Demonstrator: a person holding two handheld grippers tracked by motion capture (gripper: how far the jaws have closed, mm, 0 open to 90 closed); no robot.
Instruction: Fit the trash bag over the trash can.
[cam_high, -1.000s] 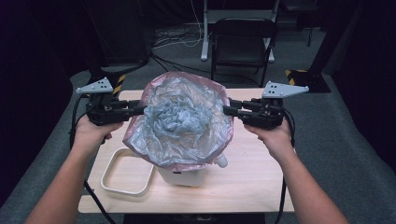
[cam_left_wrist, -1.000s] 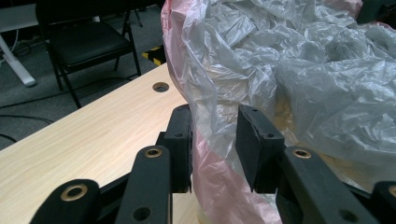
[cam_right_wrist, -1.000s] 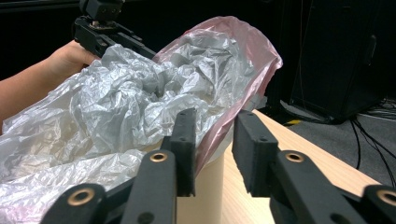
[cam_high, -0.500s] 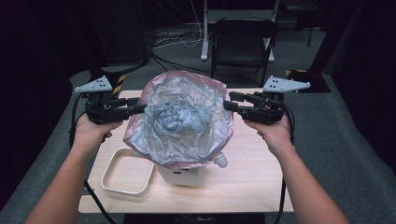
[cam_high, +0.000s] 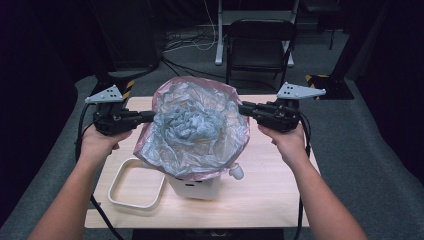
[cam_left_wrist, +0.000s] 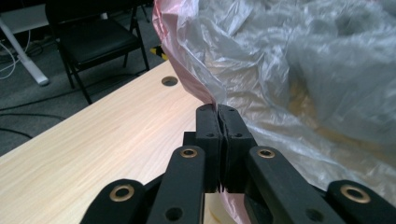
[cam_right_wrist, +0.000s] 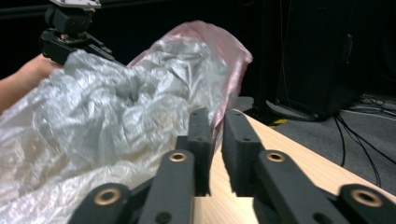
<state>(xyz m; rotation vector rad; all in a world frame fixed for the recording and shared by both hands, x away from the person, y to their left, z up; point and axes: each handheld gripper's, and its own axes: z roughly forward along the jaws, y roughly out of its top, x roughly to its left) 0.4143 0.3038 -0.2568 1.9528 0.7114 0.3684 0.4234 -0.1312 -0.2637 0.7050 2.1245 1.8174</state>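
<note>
Overhead, left gripper (cam_high: 148, 116) pinching pink bag (cam_high: 192, 132) (no legible labels)

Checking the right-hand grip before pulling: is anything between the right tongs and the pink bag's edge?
Nothing visible. The right tongs stand slightly apart, with the pink bag edge running into the gap between the jaws.

Two handheld grippers, matte black throughout: the left gripper (cam_high: 145, 117) at 9 o'clock and the right gripper (cam_high: 246, 108) at 3 o'clock each carry a grey three-cornered plate (cam_high: 301, 91) dotted with small holes. Brass-coloured rivets ring the pivots of the flat black linkage bars, and small dark screws sit in the blocky jaws. A black cable (cam_high: 103, 216) trails from each gripper toward 6 o'clock. The person's forearms (cam_high: 323, 202) are bare, with no sleeves in sight.
</note>
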